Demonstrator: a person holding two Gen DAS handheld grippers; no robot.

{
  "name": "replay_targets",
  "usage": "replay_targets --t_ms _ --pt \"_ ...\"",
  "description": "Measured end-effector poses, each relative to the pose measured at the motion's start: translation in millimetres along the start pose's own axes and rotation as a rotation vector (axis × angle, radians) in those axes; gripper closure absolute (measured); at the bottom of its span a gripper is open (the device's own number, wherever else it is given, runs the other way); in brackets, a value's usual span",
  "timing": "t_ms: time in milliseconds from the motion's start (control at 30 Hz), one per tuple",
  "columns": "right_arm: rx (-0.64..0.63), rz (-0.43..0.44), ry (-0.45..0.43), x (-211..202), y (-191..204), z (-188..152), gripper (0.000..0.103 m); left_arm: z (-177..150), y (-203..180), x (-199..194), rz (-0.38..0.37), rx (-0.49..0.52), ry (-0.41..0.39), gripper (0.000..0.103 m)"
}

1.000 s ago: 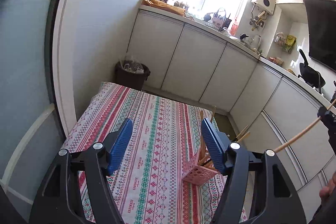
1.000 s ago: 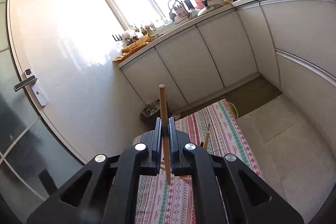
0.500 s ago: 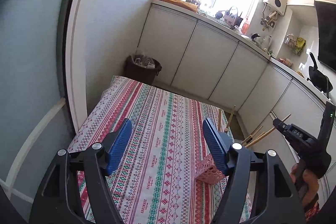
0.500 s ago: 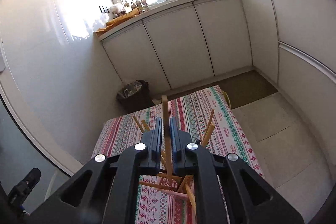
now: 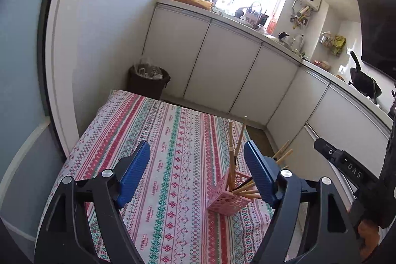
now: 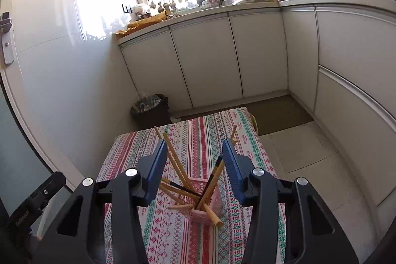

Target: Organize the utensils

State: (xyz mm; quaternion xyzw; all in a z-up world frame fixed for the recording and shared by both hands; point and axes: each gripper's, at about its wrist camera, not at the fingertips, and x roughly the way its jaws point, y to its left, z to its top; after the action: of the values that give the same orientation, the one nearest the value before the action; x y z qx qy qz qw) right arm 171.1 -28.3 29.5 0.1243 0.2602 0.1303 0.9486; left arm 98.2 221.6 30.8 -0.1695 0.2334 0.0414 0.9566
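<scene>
A pink perforated holder stands on the patterned tablecloth, filled with several wooden chopsticks that splay outward. In the right wrist view the holder sits just below and between the fingers, its chopsticks fanning up. My right gripper is open and empty right above the holder. My left gripper is open and empty, to the left of the holder and above the cloth. The right gripper's body shows at the left wrist view's right edge.
A dark bin stands on the floor beyond the table's far edge. White cabinets with a cluttered counter run behind and to the right. A white wall borders the table's left side.
My right gripper lowered over the holder and opened, letting go of the chopstick, which now stands in the holder. My left gripper stayed open and moved little.
</scene>
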Motion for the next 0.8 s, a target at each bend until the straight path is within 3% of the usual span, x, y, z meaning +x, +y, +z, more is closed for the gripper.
replay_targets --t_ms 233,367,567,800 --pt "0.022 -0.054 0.011 -27 -11 -26 0.047 -11 -29 -4 -0.043 0.079 -0.006 0.023" --pt "0.086 -0.088 0.006 -41 -24 -44 0.030 -18 -36 -10 -0.031 0.109 -0.030 0.007" --pt "0.127 -0.103 0.000 -59 -31 -58 0.017 -28 -41 -18 -0.032 0.167 -0.023 0.007" --pt "0.086 -0.163 -0.024 -93 -22 -66 0.012 -39 -51 -38 0.002 0.234 -0.058 0.007"
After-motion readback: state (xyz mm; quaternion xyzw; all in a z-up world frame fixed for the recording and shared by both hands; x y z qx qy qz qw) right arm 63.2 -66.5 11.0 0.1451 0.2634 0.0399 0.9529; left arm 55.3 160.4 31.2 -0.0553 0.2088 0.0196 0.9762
